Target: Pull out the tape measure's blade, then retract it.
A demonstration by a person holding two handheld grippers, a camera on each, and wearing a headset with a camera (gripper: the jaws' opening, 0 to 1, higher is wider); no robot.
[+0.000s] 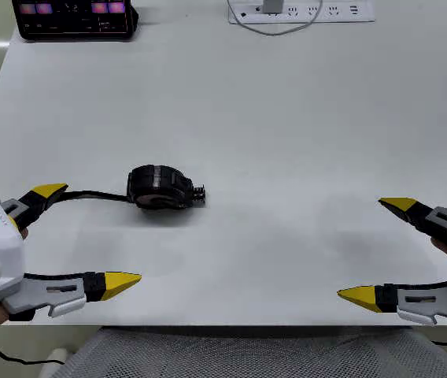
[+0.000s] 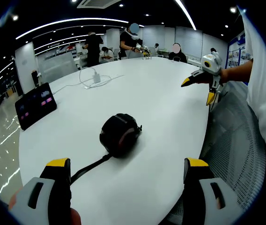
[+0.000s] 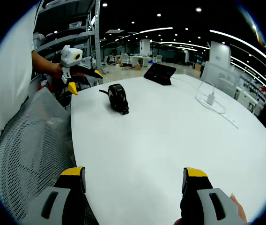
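Observation:
A black tape measure (image 1: 159, 187) lies on the white table, its blade tip (image 1: 200, 193) facing right and a black strap (image 1: 90, 194) trailing left. In the left gripper view the tape measure (image 2: 119, 134) sits ahead of the jaws, and in the right gripper view the tape measure (image 3: 118, 98) lies far off to the left. My left gripper (image 1: 95, 235) is open at the table's near left, its upper finger close to the strap's end. My right gripper (image 1: 378, 250) stands open at the near right, far from the tape measure, with nothing between its fingers.
A dark tablet (image 1: 74, 17) lies at the far left of the table. A white power strip (image 1: 302, 10) with a plugged charger and cable lies at the far edge. A mesh chair (image 1: 231, 354) stands below the table's near edge.

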